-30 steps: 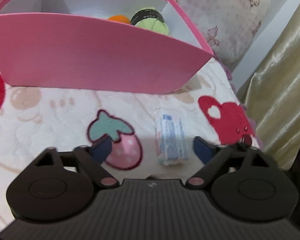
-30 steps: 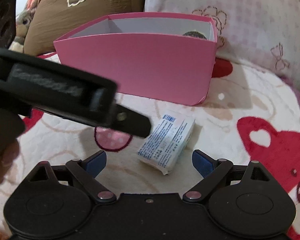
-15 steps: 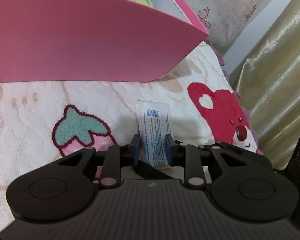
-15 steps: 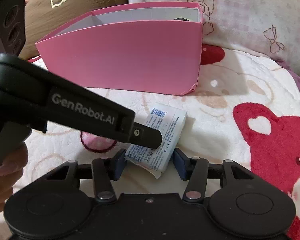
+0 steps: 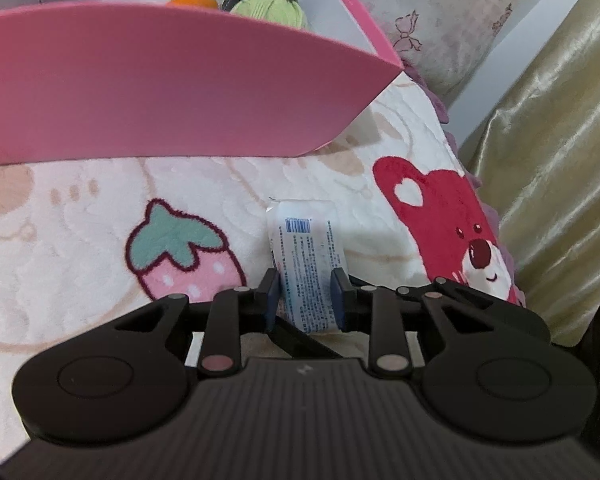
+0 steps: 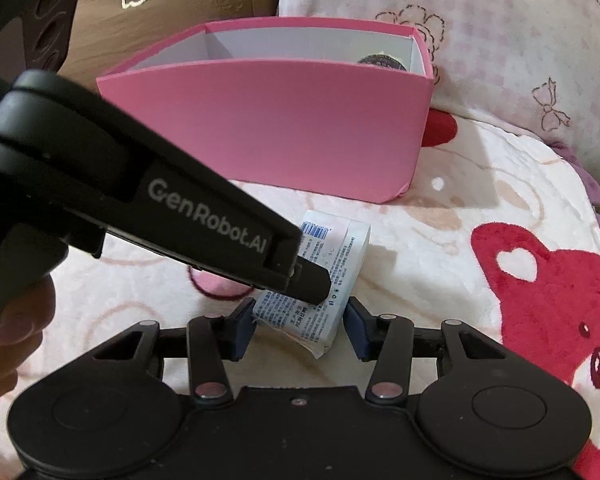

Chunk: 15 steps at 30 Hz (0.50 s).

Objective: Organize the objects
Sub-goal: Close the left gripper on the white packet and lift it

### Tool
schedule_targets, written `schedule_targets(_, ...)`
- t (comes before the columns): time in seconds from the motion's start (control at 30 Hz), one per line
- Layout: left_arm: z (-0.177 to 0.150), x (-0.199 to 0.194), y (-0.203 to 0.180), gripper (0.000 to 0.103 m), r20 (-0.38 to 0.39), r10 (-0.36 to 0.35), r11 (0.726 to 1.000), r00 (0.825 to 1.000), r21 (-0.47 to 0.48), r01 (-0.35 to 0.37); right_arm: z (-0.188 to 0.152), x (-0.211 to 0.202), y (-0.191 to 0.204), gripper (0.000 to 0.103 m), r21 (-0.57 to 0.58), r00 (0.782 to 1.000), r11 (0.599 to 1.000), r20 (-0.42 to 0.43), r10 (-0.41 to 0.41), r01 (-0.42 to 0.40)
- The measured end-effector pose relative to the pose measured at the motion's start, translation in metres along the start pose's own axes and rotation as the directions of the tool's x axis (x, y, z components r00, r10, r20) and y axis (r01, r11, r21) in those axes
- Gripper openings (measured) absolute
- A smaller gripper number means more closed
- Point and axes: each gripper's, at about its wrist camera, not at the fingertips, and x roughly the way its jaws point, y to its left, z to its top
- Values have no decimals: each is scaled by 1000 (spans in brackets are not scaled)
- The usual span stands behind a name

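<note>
While the white tissue packet [image 5: 305, 268] is lying on the cartoon-print blanket [image 5: 72, 240] just in front of the pink box [image 5: 172, 88], the left gripper [image 5: 304, 300] is clamping it between blue pads, and the right gripper [image 6: 298, 330] is closing its jaws around the packet's near end, with green yarn [image 5: 270, 10] sitting inside the box.

Two handheld black grippers

The right gripper [image 6: 300, 330] and left gripper [image 5: 304, 300] are matte black plastic with dark blue pads [image 5: 337, 296], round side discs, silver pivot pins and pinkish rivets; white "GenRobot.AI" lettering marks the left one's side.
</note>
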Motion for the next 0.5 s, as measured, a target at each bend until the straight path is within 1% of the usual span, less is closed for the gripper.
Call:
schedule_targets(0.07, 0, -7, -1, 26, -7, 1, 1000, 1000, -3, -1, 2, -5, 3, 53, -1, 1000, 1000, 1, 3, -3)
schedule_targets(0.13, -1, -15, -1, 25, -31, -6, 1000, 1000, -12, 6, 5, -11, 8, 53, -21, 1000, 1000, -24, 9, -10)
schedule_targets(0.23, -5, -29, -4, 26, -67, 0, 1000, 998, -23, -2, 8, -24, 9, 53, 11, 997, 998, -56, 56, -55)
schedule_targets(0.33, -9, -44, -15, 27, -71, 30, 1000, 997, 6, -30, 9, -37, 17, 53, -12, 996, 998, -58, 67, -68)
schedule_targets(0.4, -12, -55, -20, 27, -71, 43, 999, 997, 9, -42, 11, -45, 24, 53, -38, 996, 997, -64, 63, -65)
schedule_targets(0.5, -15, -69, -24, 27, -81, 49, 999, 996, -4, -49, 15, -56, 32, 53, -43, 994, 996, -79, 70, -73)
